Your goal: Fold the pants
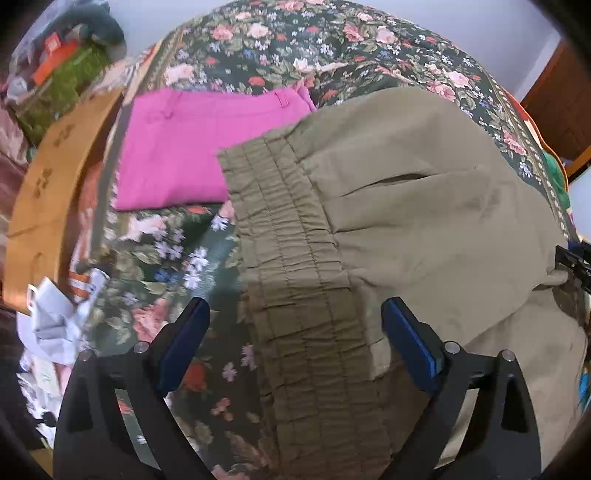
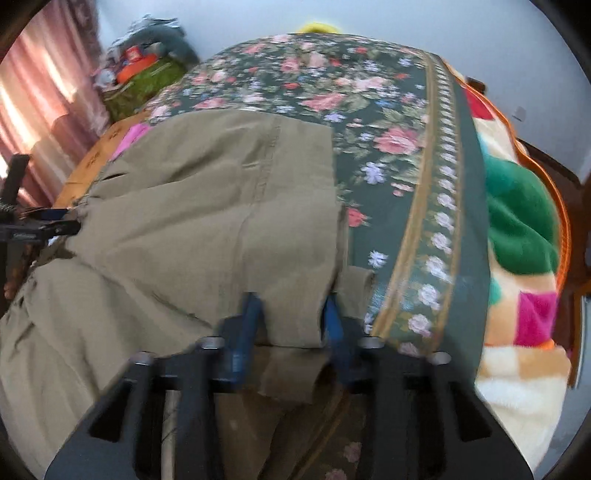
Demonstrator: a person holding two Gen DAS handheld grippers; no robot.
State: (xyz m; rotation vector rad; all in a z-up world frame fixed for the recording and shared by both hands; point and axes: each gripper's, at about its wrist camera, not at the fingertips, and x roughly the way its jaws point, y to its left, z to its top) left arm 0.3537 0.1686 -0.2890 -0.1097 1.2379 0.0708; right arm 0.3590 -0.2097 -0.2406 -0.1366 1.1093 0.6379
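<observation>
left wrist: left gripper (image 1: 295, 332) spread wide, elastic waistband of olive cotton pants (image 1: 406, 206) between fingers, unpinched; folded pink garment (image 1: 192, 155) at 11 o'clock

right wrist: right gripper (image 2: 291, 314) pinching pants hem (image 2: 291, 317) on floral bedspread (image 2: 406, 147); fold in hand, next likely carry hem toward waistband at 9 o'clock

A home bedroom. Bed (image 2: 454, 236) under a dark floral bedspread (image 1: 295, 44), with a checked fleece blanket (image 2: 517, 229) along one edge and a carved wooden frame (image 2: 561, 206) beyond it. Pink curtains (image 2: 40, 99) by a window, plain pale walls (image 2: 406, 18). Laundry on the bedspread: khaki pants (image 1: 424, 206), a folded pink garment (image 1: 177, 155). Bags (image 1: 62, 62) of household odds and ends heaped in the corner, a cardboard box (image 1: 48, 177) beside the bed, crumpled paper (image 1: 55, 314) near it.
</observation>
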